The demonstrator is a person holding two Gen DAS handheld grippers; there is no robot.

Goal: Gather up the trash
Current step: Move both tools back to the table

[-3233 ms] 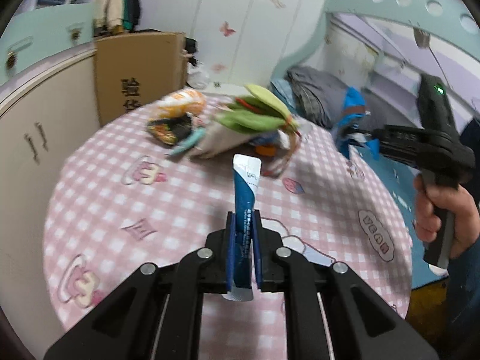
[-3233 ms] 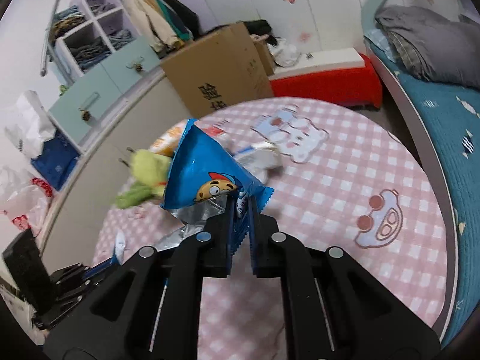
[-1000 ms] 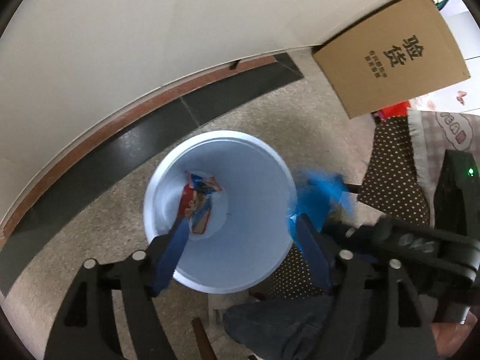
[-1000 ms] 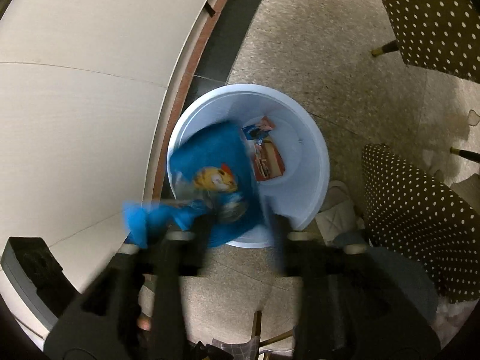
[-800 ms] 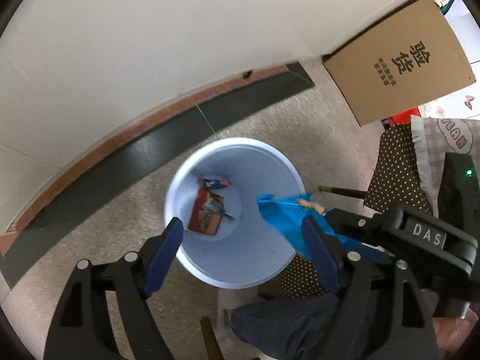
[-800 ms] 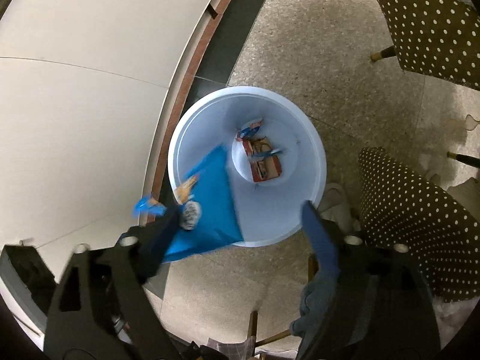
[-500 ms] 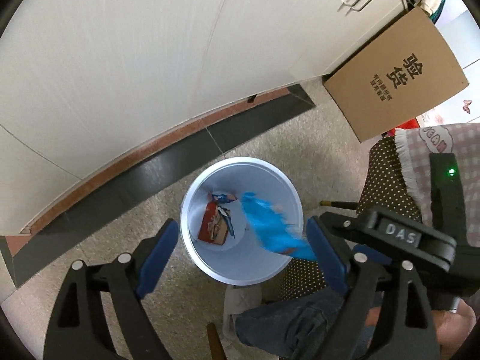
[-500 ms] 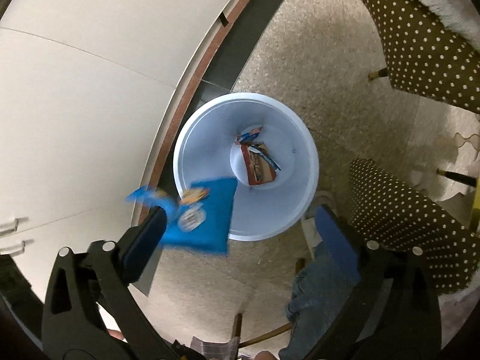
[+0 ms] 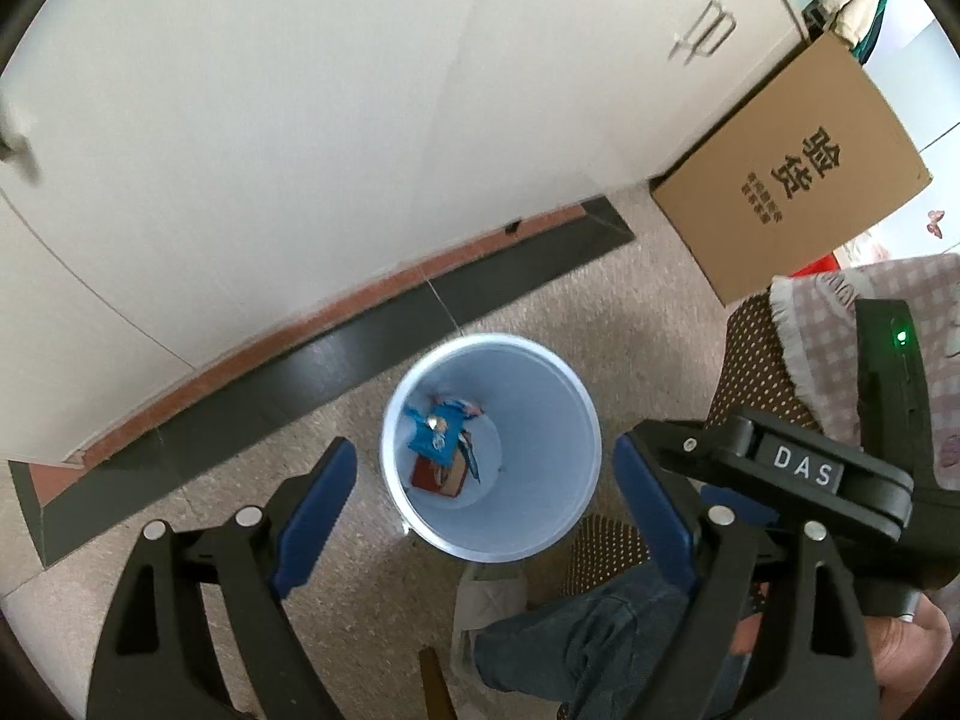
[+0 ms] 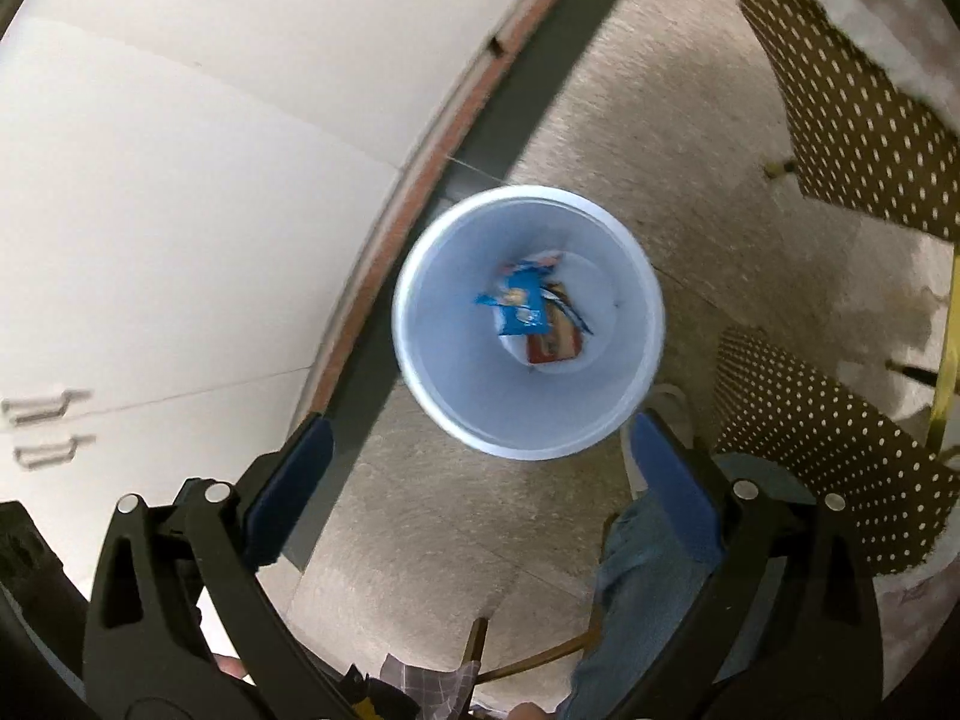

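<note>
Both views look steeply down on a pale blue bin (image 9: 576, 480) standing on the speckled floor (image 9: 528, 306), just beside the dark skirting strip (image 9: 372, 330) at the foot of a white cabinet (image 9: 300, 120).

Left tongs (image 9: 486, 495): jaws spread wide, nothing between the blue pads (image 9: 312, 510) — the bin shows in the gap. They have just been opening.

Right tongs (image 10: 480, 486): jaws likewise at full spread and empty, having just been opening; bin rim (image 10: 522, 450) sits between and slightly above the pads in this view.

Trash location — at the bottom of the bin. A blue snack bag (image 9: 435, 435) lies crumpled on top, toward the cabinet side; under it a red-and-brown packet (image 9: 441, 477) lies flat. The right view shows the same stack, the blue snack bag (image 10: 519, 303) over the red-and-brown packet (image 10: 555, 342). A thin blue-and-white wrapper edge lies beside them; its identity is not resolved.

Around the bin: a cardboard box (image 9: 792, 180) with printed characters leans at the cabinet, well apart from the bin. A brown polka-dot seat (image 10: 840, 78) and a pink checked cloth (image 9: 840, 300) lie on the side away from the cabinet. The person's denim-clad leg (image 9: 570, 642) is near the bin's close edge. The right-hand tool body, marked "DAS" (image 9: 801, 468), shows in the left view.
</note>
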